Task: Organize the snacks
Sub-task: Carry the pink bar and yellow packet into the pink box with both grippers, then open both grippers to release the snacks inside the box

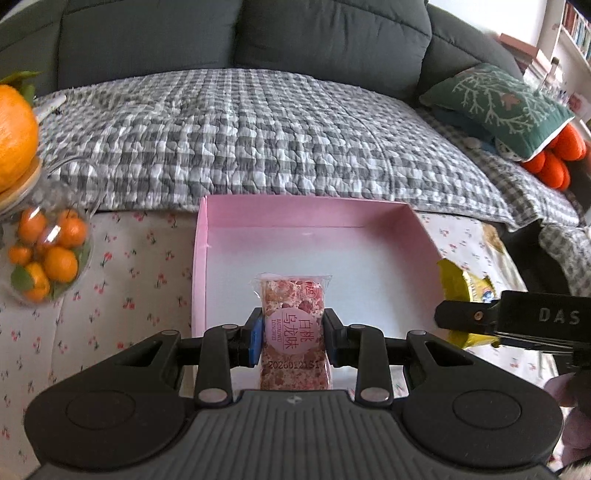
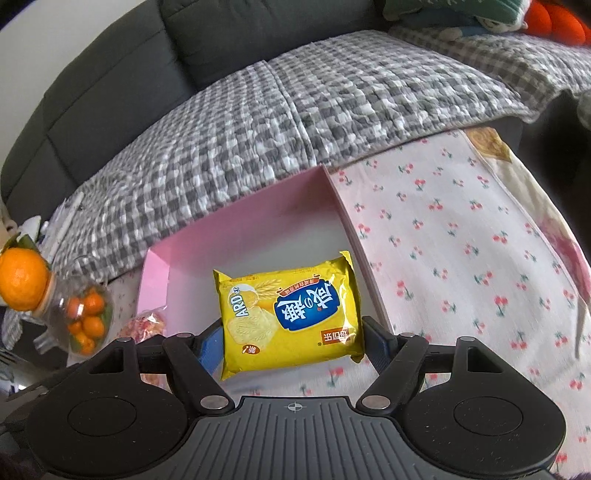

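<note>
The shallow pink cardboard box (image 1: 201, 258) lay just beyond both tools, the left tool (image 1: 293, 338) clenching a pink wrapped candy bar (image 1: 293, 325) lengthwise above its near edge, the right tool (image 2: 291, 339) grasping a yellow biscuit packet (image 2: 288, 314).

Glossy plastic biscuit packet (image 2: 290, 314)

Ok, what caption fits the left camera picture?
Left gripper holds a pink snack over the pink box.

It was a home living room: beyond the jaws stood a grey sofa (image 1: 236, 33) with a checked quilt (image 1: 258, 136), cushion (image 1: 498, 107) and bookshelf (image 1: 576, 29).
</note>
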Motion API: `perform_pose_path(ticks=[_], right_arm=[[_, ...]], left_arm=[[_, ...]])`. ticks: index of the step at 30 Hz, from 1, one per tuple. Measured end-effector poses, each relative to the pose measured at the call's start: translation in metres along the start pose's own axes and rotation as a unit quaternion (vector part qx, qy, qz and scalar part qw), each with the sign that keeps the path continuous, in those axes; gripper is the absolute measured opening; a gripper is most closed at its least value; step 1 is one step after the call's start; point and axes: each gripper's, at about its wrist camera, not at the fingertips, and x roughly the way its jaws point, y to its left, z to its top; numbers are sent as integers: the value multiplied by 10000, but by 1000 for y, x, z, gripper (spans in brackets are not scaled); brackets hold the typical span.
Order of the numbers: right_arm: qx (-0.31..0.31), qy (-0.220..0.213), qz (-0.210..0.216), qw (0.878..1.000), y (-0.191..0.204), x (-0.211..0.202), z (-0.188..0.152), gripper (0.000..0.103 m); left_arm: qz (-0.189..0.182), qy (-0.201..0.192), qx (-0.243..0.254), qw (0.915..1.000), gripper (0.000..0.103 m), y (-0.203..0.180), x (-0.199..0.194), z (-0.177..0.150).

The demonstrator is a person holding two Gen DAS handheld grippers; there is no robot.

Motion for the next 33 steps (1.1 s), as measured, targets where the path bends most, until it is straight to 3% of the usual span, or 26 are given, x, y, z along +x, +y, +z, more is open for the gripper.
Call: perform_pose_path(ticks=[18, 20, 22, 27, 33], right_arm=[[-343, 18, -125, 9993, 0, 34, 3, 79], [-313, 14, -140, 9994, -1, 33, 4, 81], [-306, -30, -168, 9994, -1, 30, 5, 87], [-316, -133, -152, 9993, 2, 21, 5, 98], [-474, -368, -365, 9975, 6, 5, 1, 99]], left_arm=[[410, -126, 449, 9981, 32, -17, 41, 6], [366, -136, 456, 9982, 52, -17, 40, 6], [341, -176, 475, 9981, 64, -16, 36, 6], [407, -125, 604, 9973, 75, -18, 32, 4], [419, -148, 665, 9968, 89, -17, 19, 0]])
